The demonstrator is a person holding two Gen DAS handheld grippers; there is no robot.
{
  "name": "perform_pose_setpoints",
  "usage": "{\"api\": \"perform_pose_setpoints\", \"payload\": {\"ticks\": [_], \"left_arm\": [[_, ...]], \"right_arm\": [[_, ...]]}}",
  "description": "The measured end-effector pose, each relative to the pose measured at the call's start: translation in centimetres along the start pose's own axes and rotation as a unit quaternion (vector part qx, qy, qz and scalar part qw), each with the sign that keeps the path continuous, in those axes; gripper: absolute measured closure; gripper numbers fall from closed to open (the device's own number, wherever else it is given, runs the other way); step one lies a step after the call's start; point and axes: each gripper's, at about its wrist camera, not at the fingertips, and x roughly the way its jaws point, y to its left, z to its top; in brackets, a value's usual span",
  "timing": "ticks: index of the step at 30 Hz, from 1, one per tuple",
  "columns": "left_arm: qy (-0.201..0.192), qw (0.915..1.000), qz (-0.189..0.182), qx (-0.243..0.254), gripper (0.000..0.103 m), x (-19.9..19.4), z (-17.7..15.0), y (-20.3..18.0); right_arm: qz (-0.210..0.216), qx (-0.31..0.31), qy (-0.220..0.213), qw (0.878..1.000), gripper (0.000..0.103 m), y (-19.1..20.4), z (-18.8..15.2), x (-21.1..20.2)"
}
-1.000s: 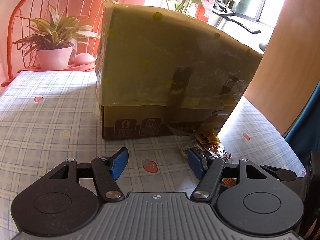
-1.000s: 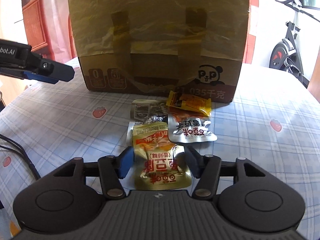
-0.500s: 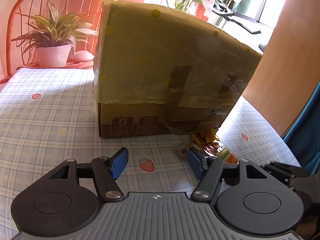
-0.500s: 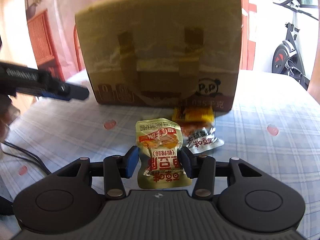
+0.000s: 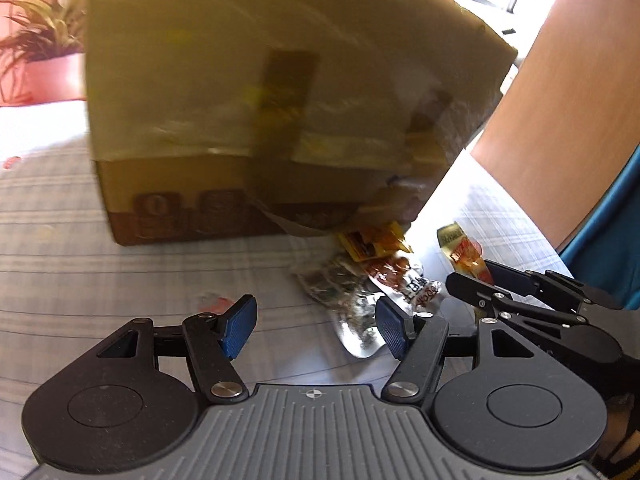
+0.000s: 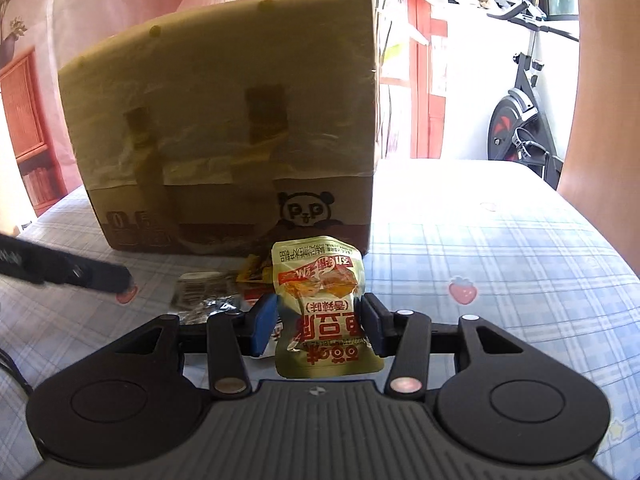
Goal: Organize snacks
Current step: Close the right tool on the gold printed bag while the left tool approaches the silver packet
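My right gripper (image 6: 318,326) is shut on a gold snack packet (image 6: 320,304) with red print and holds it above the table. The packet also shows in the left wrist view (image 5: 464,254), between the right gripper's fingers (image 5: 476,292). Several snack packets lie at the foot of a tall cardboard box (image 6: 224,120): a silver one (image 5: 408,284), an orange one (image 5: 372,240) and a clear one (image 5: 332,280). My left gripper (image 5: 316,326) is open and empty, low over the table just left of that pile. The box (image 5: 260,92) fills the left wrist view.
The table (image 6: 500,248) has a checked cloth with strawberry prints. A potted plant (image 5: 36,56) stands behind the box on the left. An exercise bike (image 6: 520,112) stands beyond the table on the right. A wooden panel (image 5: 576,100) is at the right.
My right gripper closed on the gold packet and lifted it off the pile. My left gripper moved forward and right toward the remaining packets, still open.
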Motion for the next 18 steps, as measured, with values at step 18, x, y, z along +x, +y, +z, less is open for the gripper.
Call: {"api": "perform_pose_setpoints", "payload": {"ticks": [18], "left_arm": [[0.020, 0.9958, 0.059, 0.067, 0.036, 4.9, 0.0, -4.0]], "right_arm": [[0.018, 0.038, -0.001, 0.999, 0.055, -1.9, -0.9, 0.3]]}}
